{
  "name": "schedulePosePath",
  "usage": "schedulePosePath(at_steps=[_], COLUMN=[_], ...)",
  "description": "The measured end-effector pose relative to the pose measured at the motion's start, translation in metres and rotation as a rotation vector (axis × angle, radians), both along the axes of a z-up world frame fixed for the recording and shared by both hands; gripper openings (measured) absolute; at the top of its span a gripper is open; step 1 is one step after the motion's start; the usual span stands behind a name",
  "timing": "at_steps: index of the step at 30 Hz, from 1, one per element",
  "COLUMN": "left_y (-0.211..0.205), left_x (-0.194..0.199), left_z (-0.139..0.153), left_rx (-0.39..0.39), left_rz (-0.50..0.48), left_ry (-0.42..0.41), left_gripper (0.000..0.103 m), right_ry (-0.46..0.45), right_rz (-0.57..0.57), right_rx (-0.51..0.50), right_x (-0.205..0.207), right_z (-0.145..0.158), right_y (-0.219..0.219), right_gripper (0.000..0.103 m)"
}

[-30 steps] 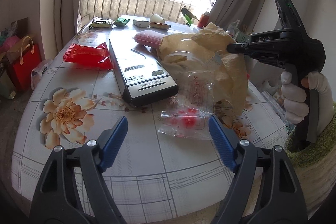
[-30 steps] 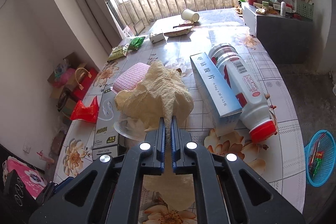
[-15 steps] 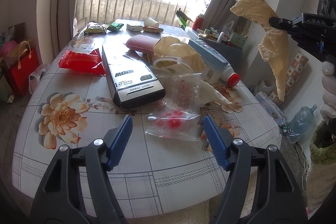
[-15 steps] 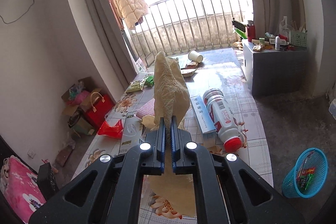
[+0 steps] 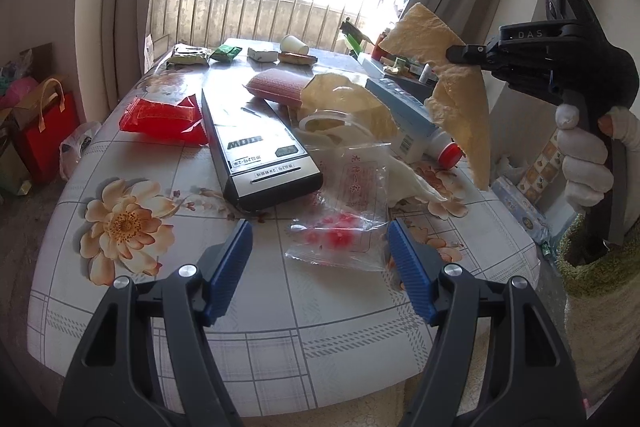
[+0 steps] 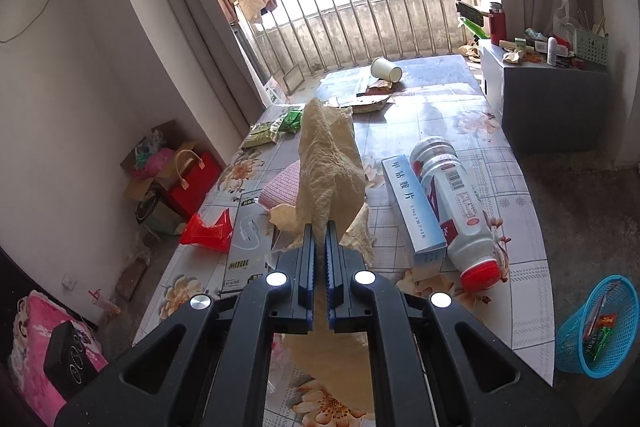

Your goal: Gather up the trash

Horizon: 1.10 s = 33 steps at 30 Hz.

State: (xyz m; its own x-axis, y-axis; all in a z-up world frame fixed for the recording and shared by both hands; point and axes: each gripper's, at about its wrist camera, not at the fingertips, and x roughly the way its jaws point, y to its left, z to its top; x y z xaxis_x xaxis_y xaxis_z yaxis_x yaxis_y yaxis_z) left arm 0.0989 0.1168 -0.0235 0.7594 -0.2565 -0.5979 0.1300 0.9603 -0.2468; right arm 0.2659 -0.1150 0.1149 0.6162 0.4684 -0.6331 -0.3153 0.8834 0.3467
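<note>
Right tool point(image 6: 318, 231): clamped on a tan crumpled paper point(image 6: 330, 171), held up clear of the table point(image 5: 280, 327); paper hanging from the pinch, one flap above, one below. Gloved hand point(image 5: 584, 163) on the tool's grip, seen in the left wrist view.

Left tool point(image 5: 320, 251): jaws apart, having narrowed a little just before; nothing pressed by the pads. Low over the near table edge, clear plastic bag point(image 5: 344, 215) with red bits lying flat between the blue fingers point(image 5: 228, 267), untouched.

On table: second tan paper point(image 5: 344, 103) beside a pink pouch point(image 5: 276, 87), long black box point(image 5: 256, 147), red wrapper point(image 5: 160, 115), blue carton point(image 6: 412, 207) touching a toppled white bottle point(image 6: 456, 207), paper cup point(image 6: 384, 69) on its side at far end.

On floor, right of table: blue basket point(image 6: 580, 351) holding wrappers.
</note>
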Motion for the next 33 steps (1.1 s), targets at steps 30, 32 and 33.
schedulePosePath(at_steps=[30,32,33], left_y=[0.029,0.029,0.030], left_x=[0.015,0.015,0.015], left_z=[-0.018,-0.019,-0.019], left_rx=[-0.046,-0.046,-0.047], left_rz=[0.026,0.026,0.026], left_ry=[0.025,0.026,0.026], left_gripper=[0.066,0.066,0.066], right_ry=[0.200,0.186,0.179], right_rz=[0.327,0.314,0.308], right_rx=[-0.395,-0.432,-0.440], right_x=[0.088,0.089,0.089], right_z=[-0.062,-0.064,-0.064], right_y=[0.110,0.115,0.116], right_gripper=[0.069,0.069,0.069])
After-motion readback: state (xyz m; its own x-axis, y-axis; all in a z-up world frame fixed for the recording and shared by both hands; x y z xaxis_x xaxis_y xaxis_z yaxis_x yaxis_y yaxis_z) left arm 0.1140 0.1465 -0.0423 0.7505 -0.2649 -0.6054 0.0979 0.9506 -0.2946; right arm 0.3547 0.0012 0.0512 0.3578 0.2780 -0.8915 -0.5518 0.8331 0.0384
